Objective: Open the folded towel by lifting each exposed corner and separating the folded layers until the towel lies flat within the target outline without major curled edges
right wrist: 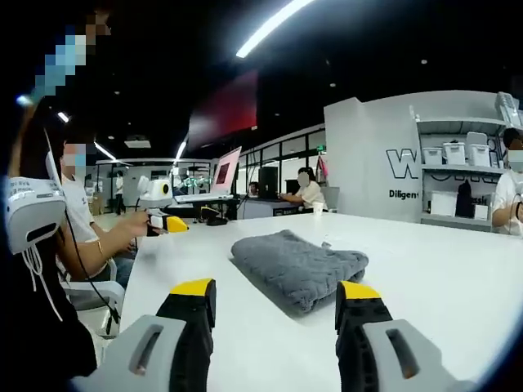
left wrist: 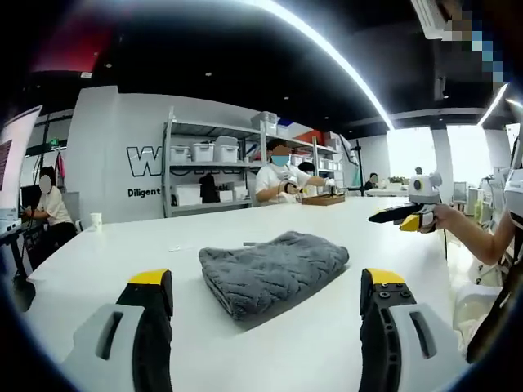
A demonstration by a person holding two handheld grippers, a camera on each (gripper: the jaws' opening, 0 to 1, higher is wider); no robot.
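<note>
A grey quilted towel [left wrist: 274, 269] lies folded in a thick stack on the white table [left wrist: 122, 245]. My left gripper [left wrist: 268, 284] is open just short of the towel's near side, its yellow-tipped jaws standing wide to either side with nothing between them. The right gripper [left wrist: 413, 216] hovers over the table's right edge, held by a hand. In the right gripper view the same towel [right wrist: 298, 265] lies ahead with its rounded fold toward me. My right gripper [right wrist: 276, 291] is open there, its jaws empty. The left gripper [right wrist: 163, 221] floats at the table's left edge.
A person [left wrist: 280, 175] works at the table's far end beside a wooden tray [left wrist: 324, 198]. A paper cup [left wrist: 96, 220] stands at the far left edge. Shelves with white bins [left wrist: 212, 159] line the back wall. Another person [right wrist: 309, 189] sits at a desk with monitors.
</note>
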